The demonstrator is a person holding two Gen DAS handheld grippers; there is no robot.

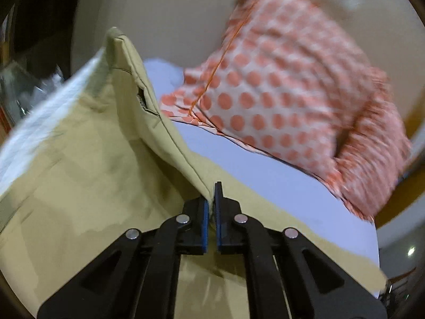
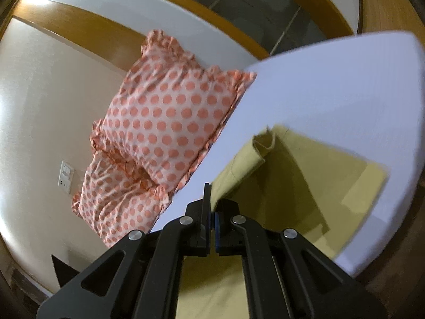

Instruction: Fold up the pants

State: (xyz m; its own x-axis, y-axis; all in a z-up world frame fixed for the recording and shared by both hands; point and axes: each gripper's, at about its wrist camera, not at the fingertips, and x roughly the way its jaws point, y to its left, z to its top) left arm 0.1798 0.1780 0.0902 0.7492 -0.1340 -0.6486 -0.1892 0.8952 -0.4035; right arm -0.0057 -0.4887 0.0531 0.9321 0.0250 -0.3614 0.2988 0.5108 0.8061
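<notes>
Khaki pants (image 1: 79, 164) lie on a white bed (image 1: 279, 180). My left gripper (image 1: 211, 199) is shut on an edge of the pants and holds it lifted, so a taut fold of cloth rises to the upper left. In the right wrist view the same khaki pants (image 2: 279, 186) lie on the white bed (image 2: 332, 101). My right gripper (image 2: 212, 202) is shut on another edge of the pants and lifts it off the bed. The layer below lies flat.
Two pillows with orange dots (image 1: 279, 93) lie at the head of the bed; they also show in the right wrist view (image 2: 164, 122). A cream wall with a switch plate (image 2: 66, 177) and wooden trim (image 2: 79, 24) stands behind.
</notes>
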